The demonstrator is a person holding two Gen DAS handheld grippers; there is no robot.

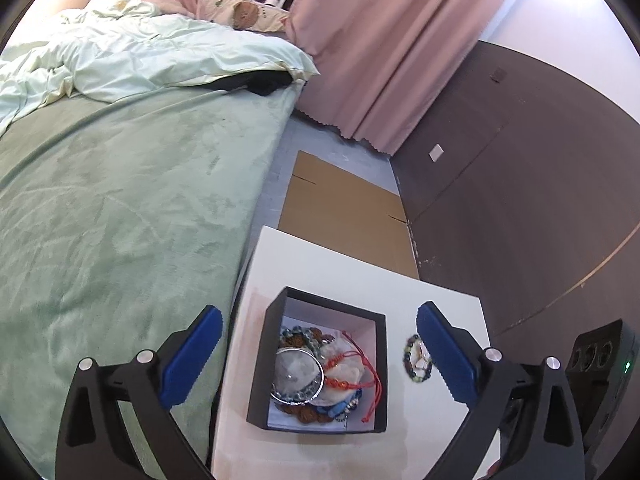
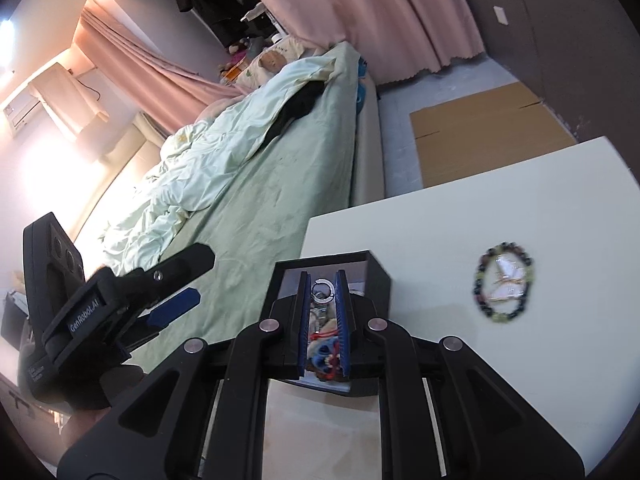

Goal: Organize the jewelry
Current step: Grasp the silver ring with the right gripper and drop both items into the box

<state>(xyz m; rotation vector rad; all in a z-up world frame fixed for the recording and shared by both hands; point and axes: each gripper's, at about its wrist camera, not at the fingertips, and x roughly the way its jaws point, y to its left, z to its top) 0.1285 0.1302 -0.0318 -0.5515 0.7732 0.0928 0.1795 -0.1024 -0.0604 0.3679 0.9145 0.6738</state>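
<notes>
A black box (image 1: 256, 360) with a white inside stands on the white table (image 1: 360, 272). It holds a silver bangle (image 1: 298, 376), a red cord bracelet (image 1: 360, 364) and beaded bracelets. My left gripper (image 1: 319, 310) hangs over the box, jaws wide open and holding nothing. A dark beaded bracelet (image 1: 407, 350) around a pale butterfly piece lies on the table just right of the box, clear in the right wrist view (image 2: 480, 276). My right gripper (image 2: 322, 276) hovers before the box (image 2: 380, 280), jaws nearly together on a small silver ring (image 2: 322, 299). The left gripper (image 2: 204, 276) shows open at the left.
A bed with a green cover (image 1: 120, 220) and a rumpled pale quilt (image 1: 140, 52) runs along the table's left side. Flat cardboard (image 1: 344, 200) lies on the floor beyond the table. Pink curtains (image 1: 380, 40) and a dark wall (image 1: 520, 180) stand at the right.
</notes>
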